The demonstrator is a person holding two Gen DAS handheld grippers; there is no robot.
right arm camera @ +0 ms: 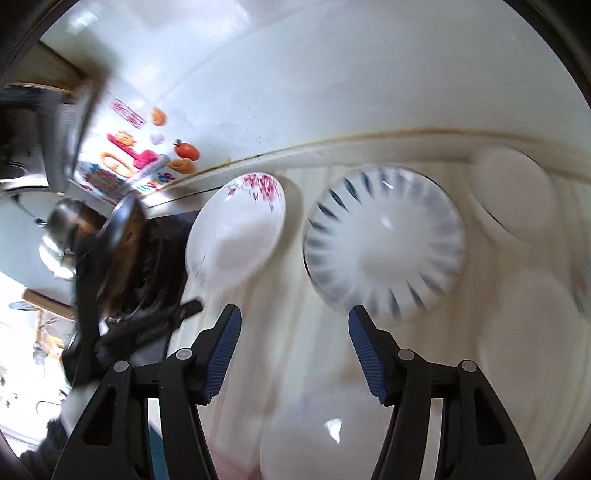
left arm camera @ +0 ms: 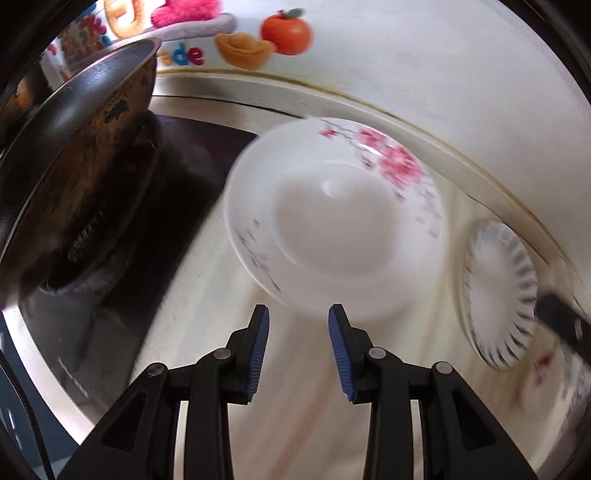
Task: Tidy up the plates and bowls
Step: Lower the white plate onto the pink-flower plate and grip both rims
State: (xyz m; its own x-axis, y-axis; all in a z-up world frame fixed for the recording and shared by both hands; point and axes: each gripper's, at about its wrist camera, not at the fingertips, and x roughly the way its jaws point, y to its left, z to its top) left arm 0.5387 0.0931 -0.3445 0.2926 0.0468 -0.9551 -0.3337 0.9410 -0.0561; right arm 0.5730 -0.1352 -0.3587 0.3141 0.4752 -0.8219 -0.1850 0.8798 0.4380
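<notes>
A white bowl with pink flowers (left arm camera: 334, 218) sits on the pale counter, just beyond my open, empty left gripper (left arm camera: 298, 314); it also shows in the right wrist view (right arm camera: 236, 236). A white plate with blue radial strokes (right arm camera: 384, 240) lies just beyond my open, empty right gripper (right arm camera: 293, 314); it shows at the right of the left wrist view (left arm camera: 498, 291). Plain white dishes lie at the far right (right arm camera: 513, 192), at the right (right arm camera: 532, 332) and below the right gripper (right arm camera: 321, 435). The left gripper's dark arm (right arm camera: 147, 325) shows at the left.
A worn dark wok (left arm camera: 81, 158) stands on a black gas stove (left arm camera: 122, 258) to the left of the flowered bowl. A white tiled wall (right arm camera: 332, 92) with colourful stickers (left arm camera: 284, 33) backs the counter. Both views are motion-blurred.
</notes>
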